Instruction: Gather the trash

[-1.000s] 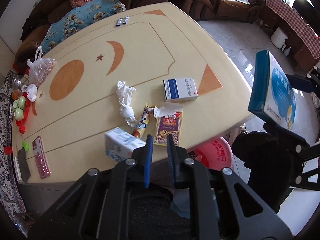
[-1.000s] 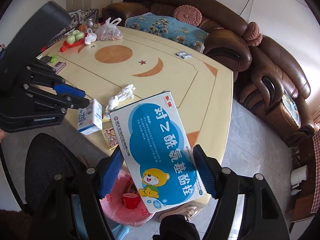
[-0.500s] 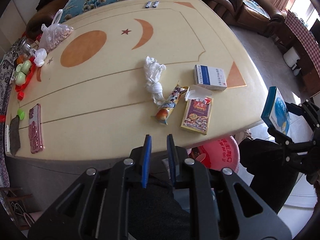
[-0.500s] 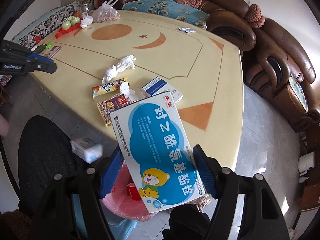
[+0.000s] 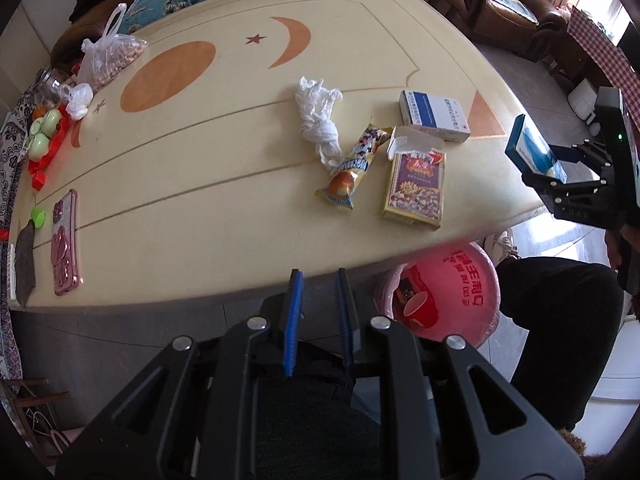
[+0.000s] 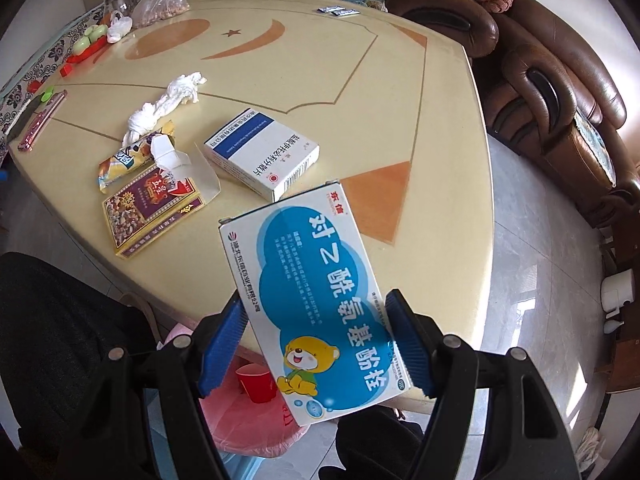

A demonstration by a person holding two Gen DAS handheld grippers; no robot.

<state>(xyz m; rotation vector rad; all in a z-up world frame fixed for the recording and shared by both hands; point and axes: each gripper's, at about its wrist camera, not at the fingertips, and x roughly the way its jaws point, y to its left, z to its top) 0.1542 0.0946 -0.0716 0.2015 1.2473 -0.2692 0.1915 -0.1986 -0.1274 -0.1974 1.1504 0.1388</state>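
Right gripper [image 6: 316, 344] is clamped on a blue medicine box [image 6: 316, 312], the box's long axis running forward along the fingers. The pink bin [image 6: 248, 416] lies directly below and slightly left of it, so a drop is judged next. Left gripper [image 5: 318, 320] holds nothing, jaws narrowly apart; the bin [image 5: 460, 292] sits just to its right.
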